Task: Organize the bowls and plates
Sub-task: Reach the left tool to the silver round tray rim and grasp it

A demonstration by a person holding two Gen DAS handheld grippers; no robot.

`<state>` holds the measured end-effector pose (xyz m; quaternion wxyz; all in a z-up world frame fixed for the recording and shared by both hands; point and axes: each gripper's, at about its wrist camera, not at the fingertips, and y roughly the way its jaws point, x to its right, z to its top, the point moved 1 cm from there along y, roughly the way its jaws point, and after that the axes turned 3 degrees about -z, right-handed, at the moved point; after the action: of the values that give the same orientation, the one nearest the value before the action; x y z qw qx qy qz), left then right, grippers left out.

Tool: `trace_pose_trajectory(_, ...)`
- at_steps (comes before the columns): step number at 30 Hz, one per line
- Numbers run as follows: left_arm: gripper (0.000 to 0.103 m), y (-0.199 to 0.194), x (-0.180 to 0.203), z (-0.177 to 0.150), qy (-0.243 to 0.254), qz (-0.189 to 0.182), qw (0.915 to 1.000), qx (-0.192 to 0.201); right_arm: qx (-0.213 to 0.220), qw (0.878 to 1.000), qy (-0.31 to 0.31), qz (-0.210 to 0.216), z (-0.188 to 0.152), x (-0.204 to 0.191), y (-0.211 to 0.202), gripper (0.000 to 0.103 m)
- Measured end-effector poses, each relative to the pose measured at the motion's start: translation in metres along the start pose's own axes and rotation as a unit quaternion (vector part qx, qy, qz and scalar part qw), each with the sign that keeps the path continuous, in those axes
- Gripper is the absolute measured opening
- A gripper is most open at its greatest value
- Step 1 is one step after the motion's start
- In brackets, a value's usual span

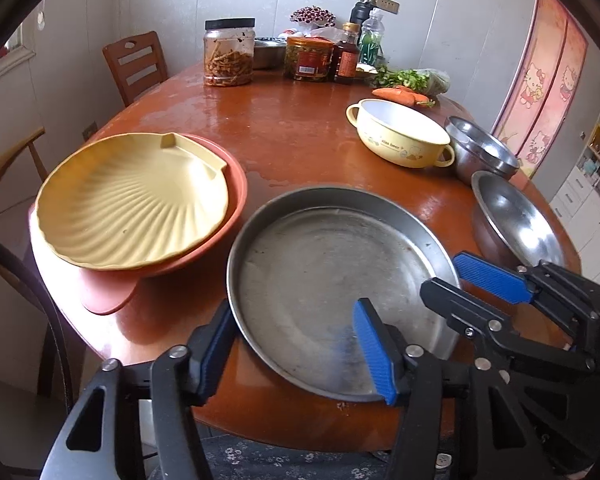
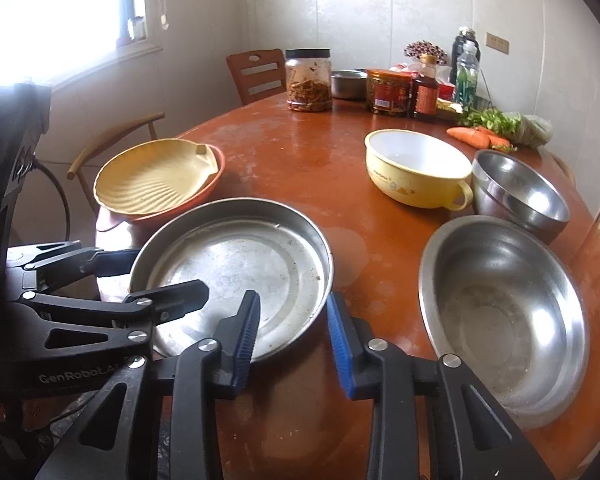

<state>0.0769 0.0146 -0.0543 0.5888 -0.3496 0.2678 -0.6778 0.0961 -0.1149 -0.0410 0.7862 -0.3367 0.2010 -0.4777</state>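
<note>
A round steel tray (image 1: pixel 320 264) lies at the near edge of the brown table (image 1: pixel 292 128). My left gripper (image 1: pixel 294 306) stands open astride its near-left rim, one finger outside and the blue pad inside, neither pressing. My right gripper (image 2: pixel 293 295) is shut on the tray's right rim; in the left wrist view the right gripper (image 1: pixel 440 272) has a finger close on each side of that rim. A yellow shell plate (image 1: pixel 132 200) rests on an orange plate (image 1: pixel 236 184) at the left. At the right sit a yellow two-handled bowl (image 2: pixel 416 172), stacked steel bowls (image 2: pixel 520 192) and a wide steel bowl (image 2: pixel 500 312).
Jars (image 1: pixel 229 54), sauce bottles (image 1: pixel 346 58), greens and carrots (image 1: pixel 400 94) crowd the far side of the table. Wooden chairs (image 1: pixel 134 64) stand at the far left. The table's front edge runs just under both grippers.
</note>
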Motion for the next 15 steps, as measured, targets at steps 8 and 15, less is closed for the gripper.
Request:
trace_pose_trajectory(8, 0.055, -0.004, -0.003, -0.001, -0.003, -0.009, 0.9999, -0.004, 0.004, 1.000, -0.006, -0.008, -0.001, -0.003, -0.003, 0.035)
trace_pose_trajectory(15, 0.055, -0.011, 0.004, -0.001, 0.006, -0.007, 1.0000, 0.000, 0.016, 1.000, -0.002, -0.012, 0.000, -0.002, -0.015, 0.035)
